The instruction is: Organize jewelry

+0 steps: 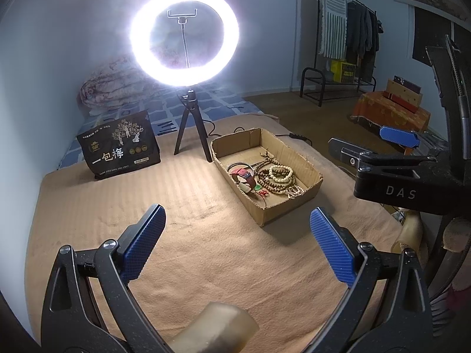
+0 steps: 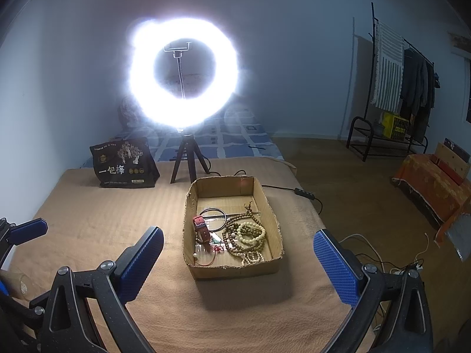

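An open cardboard box (image 1: 309,173) (image 2: 276,226) sits on the tan blanket. It holds brown bead strands (image 1: 273,181) (image 2: 235,235), a cream bead bracelet (image 1: 281,173) (image 2: 251,231), a red watch strap (image 1: 244,175) (image 2: 203,228), a thin metal bangle (image 1: 240,165) (image 2: 212,216) and a small green pendant (image 1: 258,187) (image 2: 216,239). My left gripper (image 1: 235,235) is open and empty, above the blanket near-left of the box. My right gripper (image 2: 238,260) is open and empty, hovering just before the box; part of it shows in the left wrist view (image 1: 399,136).
A lit ring light (image 1: 184,36) (image 2: 182,73) on a small tripod (image 1: 191,129) (image 2: 188,158) stands behind the box. A black printed bag (image 1: 120,145) (image 2: 125,163) stands at the back left. A cable (image 2: 294,189) runs off the blanket's right edge.
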`<act>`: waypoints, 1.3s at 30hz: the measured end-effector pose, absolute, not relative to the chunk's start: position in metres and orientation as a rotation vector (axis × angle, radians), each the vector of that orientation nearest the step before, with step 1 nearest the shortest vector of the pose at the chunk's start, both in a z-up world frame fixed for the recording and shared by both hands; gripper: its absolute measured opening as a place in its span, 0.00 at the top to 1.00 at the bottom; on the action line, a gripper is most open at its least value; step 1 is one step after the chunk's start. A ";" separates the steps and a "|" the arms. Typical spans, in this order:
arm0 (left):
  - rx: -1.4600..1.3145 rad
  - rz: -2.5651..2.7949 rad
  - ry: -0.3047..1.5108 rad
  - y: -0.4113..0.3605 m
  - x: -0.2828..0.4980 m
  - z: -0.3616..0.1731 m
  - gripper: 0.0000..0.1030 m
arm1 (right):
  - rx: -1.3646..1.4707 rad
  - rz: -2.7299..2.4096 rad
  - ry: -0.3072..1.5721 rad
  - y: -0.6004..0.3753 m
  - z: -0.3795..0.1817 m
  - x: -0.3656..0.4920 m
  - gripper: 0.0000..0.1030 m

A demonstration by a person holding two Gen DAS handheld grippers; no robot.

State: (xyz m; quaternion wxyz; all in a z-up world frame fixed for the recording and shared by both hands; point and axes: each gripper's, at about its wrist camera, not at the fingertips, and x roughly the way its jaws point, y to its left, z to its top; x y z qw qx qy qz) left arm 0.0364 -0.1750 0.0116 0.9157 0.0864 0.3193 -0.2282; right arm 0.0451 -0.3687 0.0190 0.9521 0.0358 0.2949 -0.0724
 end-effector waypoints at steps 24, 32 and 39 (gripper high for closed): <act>0.173 -0.471 0.656 -0.173 0.037 0.014 0.03 | 0.072 -0.146 0.603 -0.369 0.018 0.046 0.00; 0.172 -0.472 0.655 -0.175 0.036 0.015 0.03 | 0.071 -0.147 0.603 -0.369 0.018 0.046 0.00; 0.170 -0.469 0.654 -0.175 0.036 0.015 0.03 | 0.071 -0.145 0.603 -0.369 0.018 0.046 0.00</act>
